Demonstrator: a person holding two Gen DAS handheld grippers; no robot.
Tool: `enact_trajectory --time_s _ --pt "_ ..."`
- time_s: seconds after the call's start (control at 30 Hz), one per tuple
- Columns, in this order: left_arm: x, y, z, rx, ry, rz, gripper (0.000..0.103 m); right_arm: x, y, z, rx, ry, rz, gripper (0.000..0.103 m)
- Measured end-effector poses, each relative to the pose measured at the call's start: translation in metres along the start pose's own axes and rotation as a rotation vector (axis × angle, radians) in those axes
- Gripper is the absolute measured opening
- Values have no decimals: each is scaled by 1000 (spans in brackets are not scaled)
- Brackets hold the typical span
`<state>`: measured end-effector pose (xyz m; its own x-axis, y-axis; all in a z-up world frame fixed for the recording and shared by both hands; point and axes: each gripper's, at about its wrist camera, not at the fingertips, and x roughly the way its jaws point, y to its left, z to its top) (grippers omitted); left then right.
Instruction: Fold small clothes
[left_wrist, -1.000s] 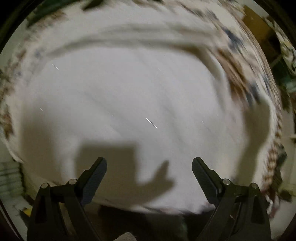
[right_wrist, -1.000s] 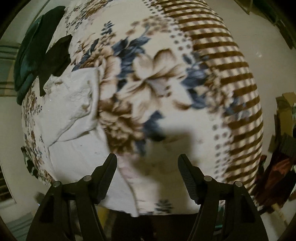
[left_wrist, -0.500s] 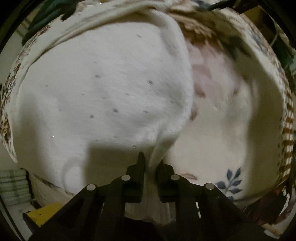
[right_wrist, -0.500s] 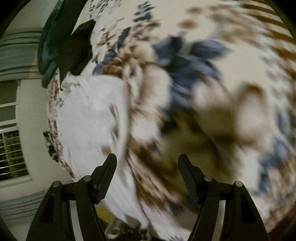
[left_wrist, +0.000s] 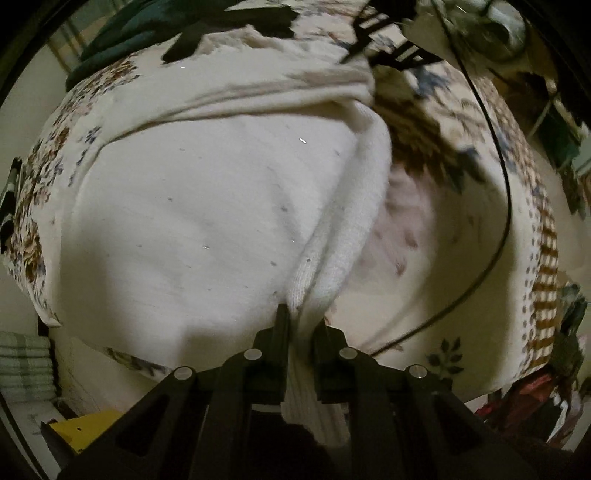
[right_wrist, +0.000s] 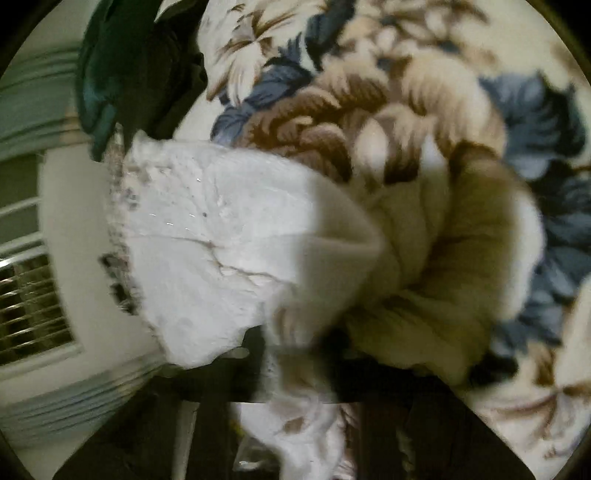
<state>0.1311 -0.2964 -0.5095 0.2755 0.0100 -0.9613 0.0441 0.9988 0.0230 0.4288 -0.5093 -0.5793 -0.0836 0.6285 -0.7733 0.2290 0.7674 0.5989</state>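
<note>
A white knit garment (left_wrist: 207, 206) lay on a floral blanket (left_wrist: 461, 236), its bunched edge clamped in the left gripper (left_wrist: 301, 326); the right gripper's state was unclear. Lifting evenly would likely keep the fold straight.

Garment (left_wrist: 207, 206) lying on the blanket (left_wrist: 461, 236)

Its edge is running from the left gripper (left_wrist: 301, 325) at 6 o'clock up toward 1 o'clock; dark clothes (left_wrist: 155, 26) are sitting behind it at 11 o'clock, a cable (left_wrist: 506, 206) is curving at 3 o'clock.
</note>
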Motion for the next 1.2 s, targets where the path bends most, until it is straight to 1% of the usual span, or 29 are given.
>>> enact_trajectory --time_s 0.03,0.07,0.13,0.2,0.33,0.37,0.4,0.47,0.57,0.6,0.67,0.7,0.8,0.9,0.93,0.97,1.03,1.1,1.17,1.2 --pt "-6 -2 -6 -9 -6 -1 8 -5 8 -2 1 -17 -8 15" --pt "-12 9 -4 -28 -13 -9 8 -10 16 -5 -4 -29 -15 14" --pt "-27 29 -10 -62 -27 -16 8 -23 41 -6 -25 -54 -27 14" --pt "-38 58 -6 -114 -43 -27 8 -33 70 -8 -51 -71 -48 14" --pt "-55 118 -1 -229 -69 -49 8 -40 146 -15 -132 -94 -100 14" --pt "-58 139 0 -266 -72 -60 8 -36 171 -17 -151 -99 -112 14" --pt "-58 155 0 -298 -75 -67 8 -36 184 -21 -165 -100 -118 14" --pt "-59 182 -2 -347 -79 -77 8 -22 228 -25 -202 -102 -149 13" --pt "-52 231 -6 -416 -82 -88 8 17 296 -25 -250 -99 -205 13" --pt "-46 252 -9 -444 -78 -95 8 35 319 -24 -264 -96 -228 13" --pt "-38 279 -13 -483 -69 -107 8 72 361 -22 -295 -103 -282 13" --pt "-27 299 -16 -515 -59 -118 8 96 379 -21 -304 -99 -306 13" --pt "2 337 -28 -588 -27 -140 8 159 420 -18 -318 -81 -377 13" --pt "28 357 -40 -609 2 -140 8 218 440 -16 -337 -61 -459 13" --pt "37 362 -44 -615 17 -140 5 235 444 -17 -345 -56 -489 13" --pt "49 370 -51 -631 41 -136 3 249 448 -18 -352 -54 -514 13" --pt "63 382 -60 -656 64 -157 4 277 456 -18 -357 -56 -565 13" --pt "77 395 -66 -673 84 -204 7 293 458 -17 -359 -60 -600 13" --pt "82 406 -70 -697 98 -238 9 305 458 -16 -351 -52 -623 16" --pt "82 410 -72 -705 97 -257 11 307 458 -15 -341 -43 -615 23"
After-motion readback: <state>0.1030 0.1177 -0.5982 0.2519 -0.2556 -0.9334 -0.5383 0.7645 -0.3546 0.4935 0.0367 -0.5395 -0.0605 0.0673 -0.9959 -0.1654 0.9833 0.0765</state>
